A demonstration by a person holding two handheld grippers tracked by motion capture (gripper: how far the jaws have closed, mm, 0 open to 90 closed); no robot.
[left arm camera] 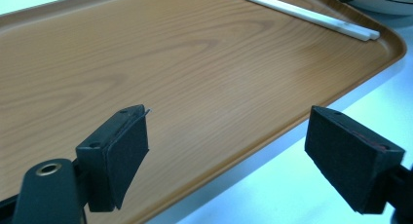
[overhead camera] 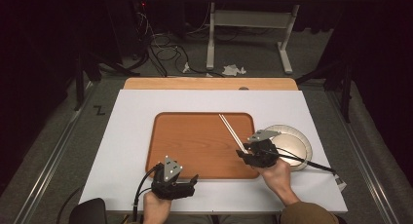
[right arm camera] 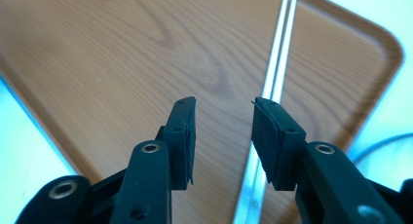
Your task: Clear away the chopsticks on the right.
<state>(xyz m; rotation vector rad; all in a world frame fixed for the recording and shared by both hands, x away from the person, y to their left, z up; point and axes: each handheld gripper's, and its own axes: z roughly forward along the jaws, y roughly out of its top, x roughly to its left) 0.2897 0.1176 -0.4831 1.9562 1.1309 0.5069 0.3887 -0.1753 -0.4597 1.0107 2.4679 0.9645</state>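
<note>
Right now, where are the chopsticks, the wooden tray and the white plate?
chopsticks [overhead camera: 230, 128]: high view, middle of the pair.
wooden tray [overhead camera: 195, 143]: high view, bare floor.
white plate [overhead camera: 298, 136]: high view, far rim.

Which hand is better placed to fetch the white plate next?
Right, probably. The right gripper hovers at the wooden tray's right edge beside the round white plate, fingers open; the left gripper waits near the tray's opposite front corner.
</note>
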